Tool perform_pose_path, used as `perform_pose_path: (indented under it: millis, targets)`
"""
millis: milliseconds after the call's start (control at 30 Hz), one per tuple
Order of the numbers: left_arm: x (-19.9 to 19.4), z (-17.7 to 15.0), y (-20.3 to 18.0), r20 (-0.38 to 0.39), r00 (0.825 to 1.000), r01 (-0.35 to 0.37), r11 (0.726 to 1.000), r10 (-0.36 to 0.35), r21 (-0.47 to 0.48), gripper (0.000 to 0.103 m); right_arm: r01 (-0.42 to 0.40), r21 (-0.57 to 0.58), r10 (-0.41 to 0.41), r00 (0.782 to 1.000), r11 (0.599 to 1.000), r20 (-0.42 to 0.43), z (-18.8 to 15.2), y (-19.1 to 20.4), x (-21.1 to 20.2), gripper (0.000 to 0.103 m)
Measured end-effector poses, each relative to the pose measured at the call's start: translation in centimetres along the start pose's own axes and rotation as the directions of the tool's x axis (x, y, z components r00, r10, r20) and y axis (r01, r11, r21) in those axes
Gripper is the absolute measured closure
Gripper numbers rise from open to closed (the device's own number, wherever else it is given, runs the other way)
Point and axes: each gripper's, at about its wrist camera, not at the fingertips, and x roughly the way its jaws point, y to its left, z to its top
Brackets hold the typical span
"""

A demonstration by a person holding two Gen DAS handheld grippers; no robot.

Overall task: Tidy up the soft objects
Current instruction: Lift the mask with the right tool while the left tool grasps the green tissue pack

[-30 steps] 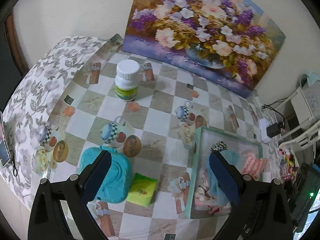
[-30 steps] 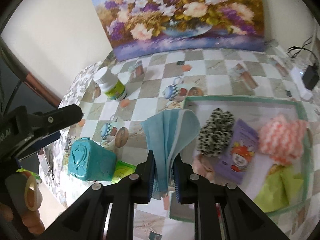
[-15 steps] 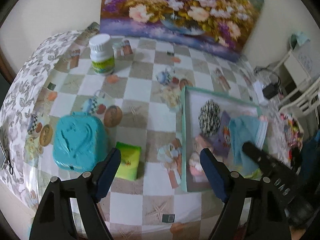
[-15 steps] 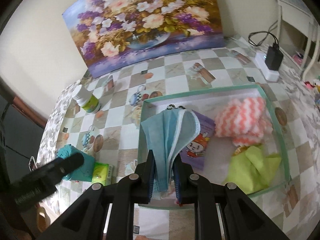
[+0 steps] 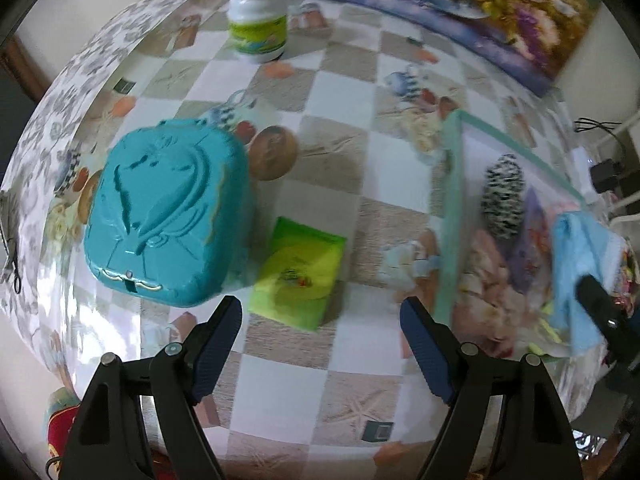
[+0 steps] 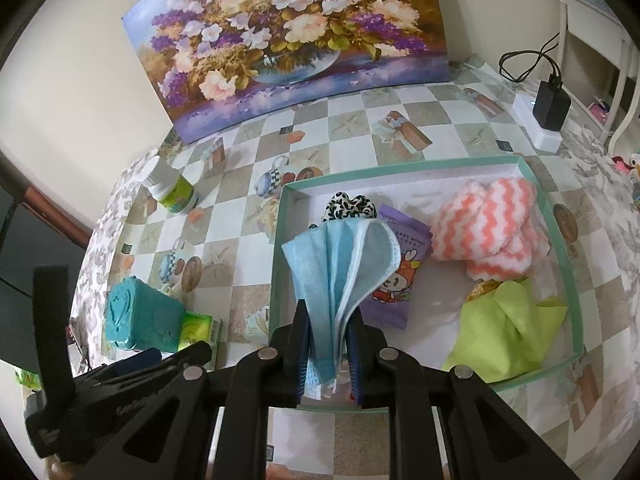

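A lime green tissue pack (image 5: 298, 272) lies flat on the checked tablecloth beside a teal box (image 5: 168, 208). My left gripper (image 5: 320, 312) points steeply down just above it, open, with the pack just beyond the fingertips and nothing touched. My right gripper (image 6: 328, 312) is shut on a folded blue cloth (image 6: 340, 264) and holds it over the left part of the teal-rimmed tray (image 6: 400, 164). In the tray lie a black-and-white scrunchie (image 6: 348, 206), a purple wipes pack (image 6: 400, 272), a pink zigzag cloth (image 6: 488, 232) and a lime green cloth (image 6: 508, 320).
A white bottle (image 5: 258, 24) stands at the back left near a flower painting (image 6: 288, 40) leaning on the wall. A black charger (image 6: 552, 104) with its cable sits at the far right. The table edge runs close below the left gripper.
The left gripper sank and tilted down toward the green pack, its jaws a little narrower. The right gripper carried the blue cloth rightward over the tray, then held still.
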Motion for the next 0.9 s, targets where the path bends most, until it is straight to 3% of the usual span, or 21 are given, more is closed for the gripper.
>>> perform_pose_path:
  millis: [200,367,833,900]
  targets:
    - [1.6,0.1,0.2,-0.033,0.998,-0.053,0.999,0.053,-0.003,0.021,-0.001,-0.018,0.001,1.0,1.0,0.004,0.0,0.4,0.0,0.085]
    - [2.5,0.4,0.2,-0.035,0.995,-0.093,0.996,0.092,-0.012,0.028,-0.004,-0.024,0.004,1.0,1.0,0.003,0.0,0.5,0.1,0.085]
    - [4.5,1.3,-0.3,-0.048,0.994,-0.098,0.995,0.098,0.01,0.034,-0.005,-0.043,0.005,1.0,0.999,0.0,-0.2,0.9,0.2,0.085]
    - [4.6,1.3,-0.7,-0.052,0.994,-0.095,0.995,0.095,0.016,0.04,-0.005,-0.045,0.005,1.0,0.999,-0.002,-0.2,1.0,0.3,0.085]
